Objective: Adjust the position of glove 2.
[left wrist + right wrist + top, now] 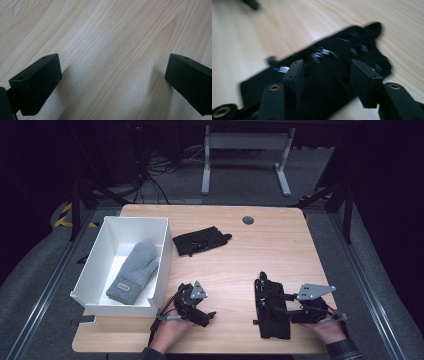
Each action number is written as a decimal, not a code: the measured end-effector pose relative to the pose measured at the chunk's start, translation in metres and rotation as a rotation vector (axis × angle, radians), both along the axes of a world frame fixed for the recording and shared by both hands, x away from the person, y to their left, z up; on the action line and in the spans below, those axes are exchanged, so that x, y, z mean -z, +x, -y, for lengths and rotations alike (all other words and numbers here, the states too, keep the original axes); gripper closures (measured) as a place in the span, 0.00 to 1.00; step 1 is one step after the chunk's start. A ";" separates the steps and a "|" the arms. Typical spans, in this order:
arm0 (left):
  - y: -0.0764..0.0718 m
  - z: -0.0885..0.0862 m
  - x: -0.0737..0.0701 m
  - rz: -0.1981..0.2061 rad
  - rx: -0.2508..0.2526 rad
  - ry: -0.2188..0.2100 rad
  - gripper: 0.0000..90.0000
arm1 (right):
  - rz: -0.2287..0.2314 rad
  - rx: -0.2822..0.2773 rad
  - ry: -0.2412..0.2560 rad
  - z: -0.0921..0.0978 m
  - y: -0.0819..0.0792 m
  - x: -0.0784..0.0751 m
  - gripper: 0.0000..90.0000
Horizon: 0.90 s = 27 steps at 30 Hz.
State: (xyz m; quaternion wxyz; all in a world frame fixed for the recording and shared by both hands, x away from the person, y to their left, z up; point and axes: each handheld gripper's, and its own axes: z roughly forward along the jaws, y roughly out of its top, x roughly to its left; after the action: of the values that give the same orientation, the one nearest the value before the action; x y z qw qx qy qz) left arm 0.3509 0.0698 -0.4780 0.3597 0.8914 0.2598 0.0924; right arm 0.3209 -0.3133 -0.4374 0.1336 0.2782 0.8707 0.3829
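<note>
Black glove [271, 306] lies between the right gripper's [329, 82] spread fingers; left gripper [112, 82] released.

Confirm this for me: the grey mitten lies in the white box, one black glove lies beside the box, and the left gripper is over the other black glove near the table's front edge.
One thing is wrong: the right gripper, not the left, is over the near black glove, as the high view shows. The left gripper is over bare table. The grey mitten does lie in the white box, with the other black glove beside it.
</note>
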 end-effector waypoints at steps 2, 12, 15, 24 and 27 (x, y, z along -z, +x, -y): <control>0.000 0.000 0.000 0.000 -0.002 0.001 0.01 | 0.001 0.053 -0.003 0.010 0.006 0.003 0.44; 0.000 0.001 0.000 -0.002 -0.007 0.007 0.00 | -0.014 0.249 -0.008 0.056 0.023 0.023 0.20; 0.000 0.001 0.000 -0.002 -0.008 0.007 0.00 | -0.016 0.275 -0.006 0.064 0.023 0.027 0.18; 0.003 0.004 -0.003 -0.012 -0.010 0.028 0.01 | -0.004 0.286 -0.013 0.067 0.023 0.031 0.15; 0.009 0.005 -0.006 -0.028 -0.028 0.017 0.05 | -0.005 0.289 -0.013 0.067 0.023 0.031 0.15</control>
State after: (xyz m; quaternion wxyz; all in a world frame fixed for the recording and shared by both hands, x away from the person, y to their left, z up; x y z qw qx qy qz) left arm 0.3603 0.0644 -0.4716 0.3471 0.8919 0.2765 0.0871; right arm 0.3436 -0.3802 -0.4681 0.1869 0.4005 0.8245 0.3534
